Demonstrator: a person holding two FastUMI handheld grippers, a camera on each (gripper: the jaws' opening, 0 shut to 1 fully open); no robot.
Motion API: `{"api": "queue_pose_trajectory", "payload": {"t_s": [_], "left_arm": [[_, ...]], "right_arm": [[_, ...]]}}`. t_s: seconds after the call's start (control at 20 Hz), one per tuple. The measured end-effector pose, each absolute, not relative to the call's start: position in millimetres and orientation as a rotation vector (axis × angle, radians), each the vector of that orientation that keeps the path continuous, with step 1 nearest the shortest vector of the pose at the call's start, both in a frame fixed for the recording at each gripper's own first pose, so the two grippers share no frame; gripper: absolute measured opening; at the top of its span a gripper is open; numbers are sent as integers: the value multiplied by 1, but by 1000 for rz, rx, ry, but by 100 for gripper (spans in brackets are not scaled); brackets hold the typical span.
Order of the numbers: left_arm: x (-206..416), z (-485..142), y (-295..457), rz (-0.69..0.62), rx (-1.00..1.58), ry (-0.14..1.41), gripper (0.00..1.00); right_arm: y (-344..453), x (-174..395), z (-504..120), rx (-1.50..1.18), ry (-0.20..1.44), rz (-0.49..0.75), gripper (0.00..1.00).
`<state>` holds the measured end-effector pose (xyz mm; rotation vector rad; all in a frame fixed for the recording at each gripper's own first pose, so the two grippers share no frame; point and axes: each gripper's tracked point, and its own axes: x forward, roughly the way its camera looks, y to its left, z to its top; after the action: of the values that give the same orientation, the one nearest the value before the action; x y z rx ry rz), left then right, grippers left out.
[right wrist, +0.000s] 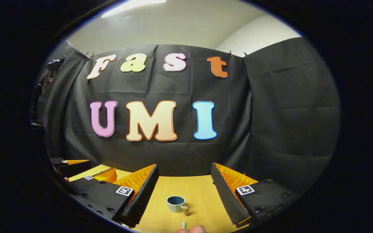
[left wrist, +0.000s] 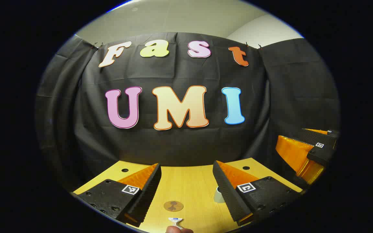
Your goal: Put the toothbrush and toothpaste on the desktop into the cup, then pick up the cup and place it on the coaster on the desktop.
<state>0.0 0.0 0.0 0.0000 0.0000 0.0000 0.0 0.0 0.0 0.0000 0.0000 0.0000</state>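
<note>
In the left gripper view my left gripper stands open above the wooden desktop. Between its fingers lie a round brown coaster and, nearer, the white end of what looks like the toothpaste tube. The pale cup peeks out from behind one finger. In the right gripper view my right gripper is open too, and the blue-grey cup with a wooden handle stands upright between its fingers. A small grey stub, perhaps the toothbrush, shows at the bottom edge.
A person's fingertip pokes in at the bottom edge, and another fingertip in the right gripper view. The right gripper hovers off to the right, the left gripper off to the left. The black cloth wall closes the desk's far edge.
</note>
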Motion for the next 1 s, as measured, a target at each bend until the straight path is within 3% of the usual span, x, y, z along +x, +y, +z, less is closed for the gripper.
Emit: {"api": "queue_pose_trajectory", "payload": {"t_s": [0.05, 0.45, 1.0], "left_arm": [[-1, 2, -2, 2, 11, -2, 93], [-19, 10, 4, 33, 60, -29, 93], [-38, -29, 8, 14, 63, 39, 93]], "right_arm": [[-3, 0, 3, -10, -11, -4, 99], [-7, -13, -17, -21, 21, 34, 99], [19, -23, -66, -53, 154, 110, 99]]}}
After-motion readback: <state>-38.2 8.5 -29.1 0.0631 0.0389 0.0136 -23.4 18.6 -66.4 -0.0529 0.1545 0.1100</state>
